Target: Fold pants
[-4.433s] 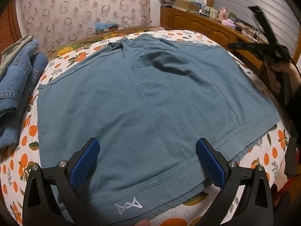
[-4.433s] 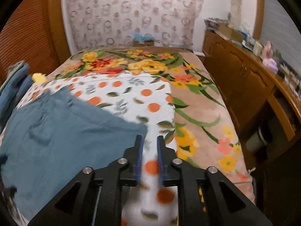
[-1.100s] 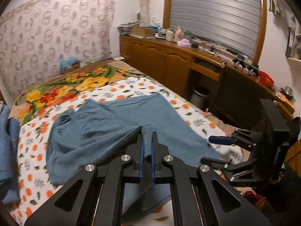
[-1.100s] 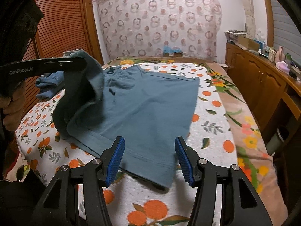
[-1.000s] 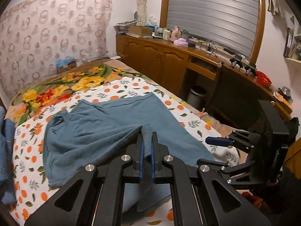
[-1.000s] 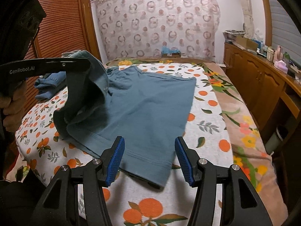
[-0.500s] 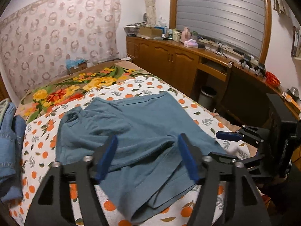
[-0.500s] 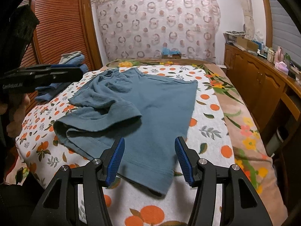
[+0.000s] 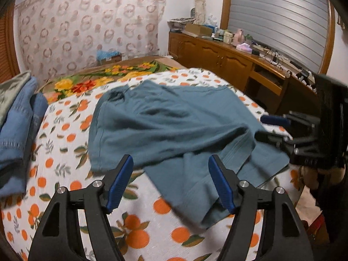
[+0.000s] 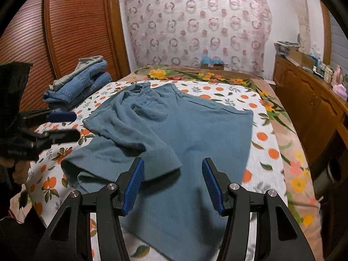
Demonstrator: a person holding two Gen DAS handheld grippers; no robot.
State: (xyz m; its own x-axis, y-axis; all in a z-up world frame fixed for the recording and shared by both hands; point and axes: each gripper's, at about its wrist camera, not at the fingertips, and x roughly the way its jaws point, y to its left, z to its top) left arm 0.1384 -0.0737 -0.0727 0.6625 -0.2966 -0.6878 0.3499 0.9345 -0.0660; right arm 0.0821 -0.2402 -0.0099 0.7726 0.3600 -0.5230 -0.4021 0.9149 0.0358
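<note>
The left hand-held gripper [image 9: 170, 181] hangs with its jaws spread and nothing between them, just above the near hem of the teal pants [image 9: 165, 126]. The pants lie half-folded on the bed [image 9: 65, 130]. The right hand-held gripper [image 10: 173, 186], also spread and empty, hovers over their right leg.

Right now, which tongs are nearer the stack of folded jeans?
Left. The left tongs sit open at the bed's near left edge, just in front of the folded jeans; the right tongs hover open over the teal pants, farther right.
</note>
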